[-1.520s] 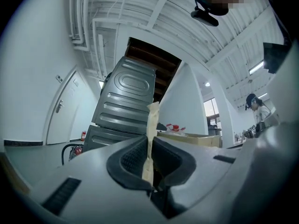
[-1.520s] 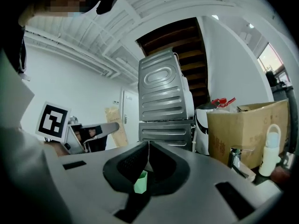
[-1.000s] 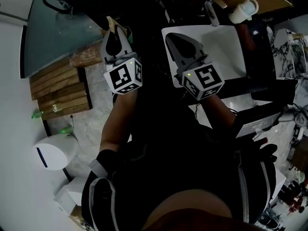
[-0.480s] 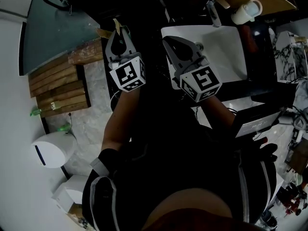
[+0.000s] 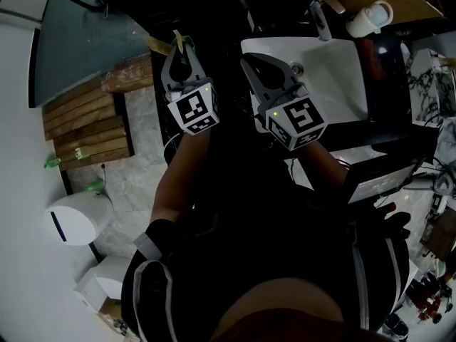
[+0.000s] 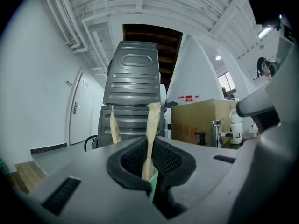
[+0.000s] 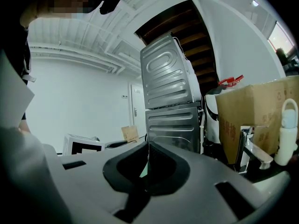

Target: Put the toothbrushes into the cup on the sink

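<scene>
A: What does the left gripper [image 5: 180, 53] have?

B: Its jaws are clamped on a tan toothbrush [image 6: 152, 127]. It stands up out of the pads, slightly tilted, with a green bit at its foot. A second tan strip [image 6: 113, 125] rises just left of it from behind the jaw. Whether that one is gripped too, I cannot tell.

A: And the right gripper [image 5: 255, 63]?

B: Its jaws are drawn together. Its own view shows only a thin pale sliver [image 7: 143, 170] in the seam, too small to name.

A: Anything changed since a second ago?

B: In the head view the left gripper's marker cube [image 5: 194, 110] looks smaller and sits a little further right, nearer the right gripper. So the left gripper has sunk. The right gripper is where it was, lying across the left edge of the sink [image 5: 338, 77] in the frame.

A: Where's the cup [image 5: 369, 17]?

B: At the upper right of the head view. It is white, with a handle, and sits just beside the faucet [image 5: 322, 20] at the sink's far rim, well apart from both grippers. The toothbrush is at the upper centre-left of that frame, off the sink's left edge.
</scene>
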Tool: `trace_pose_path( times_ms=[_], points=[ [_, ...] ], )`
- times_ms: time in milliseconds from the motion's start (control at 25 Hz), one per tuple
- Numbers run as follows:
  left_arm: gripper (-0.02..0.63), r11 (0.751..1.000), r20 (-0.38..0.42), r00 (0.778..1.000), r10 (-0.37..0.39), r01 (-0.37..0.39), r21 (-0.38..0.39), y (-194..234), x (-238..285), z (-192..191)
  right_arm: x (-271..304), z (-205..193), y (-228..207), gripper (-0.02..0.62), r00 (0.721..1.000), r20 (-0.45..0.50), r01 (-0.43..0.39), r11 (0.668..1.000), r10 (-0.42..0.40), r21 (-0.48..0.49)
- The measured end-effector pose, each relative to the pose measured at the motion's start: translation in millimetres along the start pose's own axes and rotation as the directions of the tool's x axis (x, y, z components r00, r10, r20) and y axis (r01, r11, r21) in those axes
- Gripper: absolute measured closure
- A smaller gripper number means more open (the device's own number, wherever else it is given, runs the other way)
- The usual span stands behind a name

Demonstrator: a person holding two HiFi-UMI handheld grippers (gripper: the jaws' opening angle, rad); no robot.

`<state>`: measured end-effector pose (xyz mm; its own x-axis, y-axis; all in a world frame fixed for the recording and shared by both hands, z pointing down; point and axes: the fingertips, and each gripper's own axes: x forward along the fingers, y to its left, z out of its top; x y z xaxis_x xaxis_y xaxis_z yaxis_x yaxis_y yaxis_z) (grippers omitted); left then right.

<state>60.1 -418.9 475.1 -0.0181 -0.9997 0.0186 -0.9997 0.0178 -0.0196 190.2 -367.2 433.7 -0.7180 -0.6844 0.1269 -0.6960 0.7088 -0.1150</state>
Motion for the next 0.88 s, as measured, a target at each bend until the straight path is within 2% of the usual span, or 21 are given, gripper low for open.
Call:
trace_pose_path(
  times_ms=[360, 680, 880],
  points=[
    [0.569, 1.0, -0.064, 0.998, -0.025, 0.025, 0.009, -3, -4, -1, -2, 7, 2, 0.568, 1.0, 0.022, -0.009, 1.0, 0.009, 0.008],
    [0.523, 0.992, -0.019, 0.994, -0.11, 0.111, 0.058, -8, -21, 39, -3, 27, 13, 0.568, 0.999, 0.051, 0.013, 1.0, -0.014, 0.016],
    [0.523, 0.984, 0.032, 0.984, -0.178, 0.178, -0.005, -4, -51, 79, -2, 45, 27, 0.568, 0.996, 0.08, 0.03, 0.999, -0.031, 0.012]
  ],
)
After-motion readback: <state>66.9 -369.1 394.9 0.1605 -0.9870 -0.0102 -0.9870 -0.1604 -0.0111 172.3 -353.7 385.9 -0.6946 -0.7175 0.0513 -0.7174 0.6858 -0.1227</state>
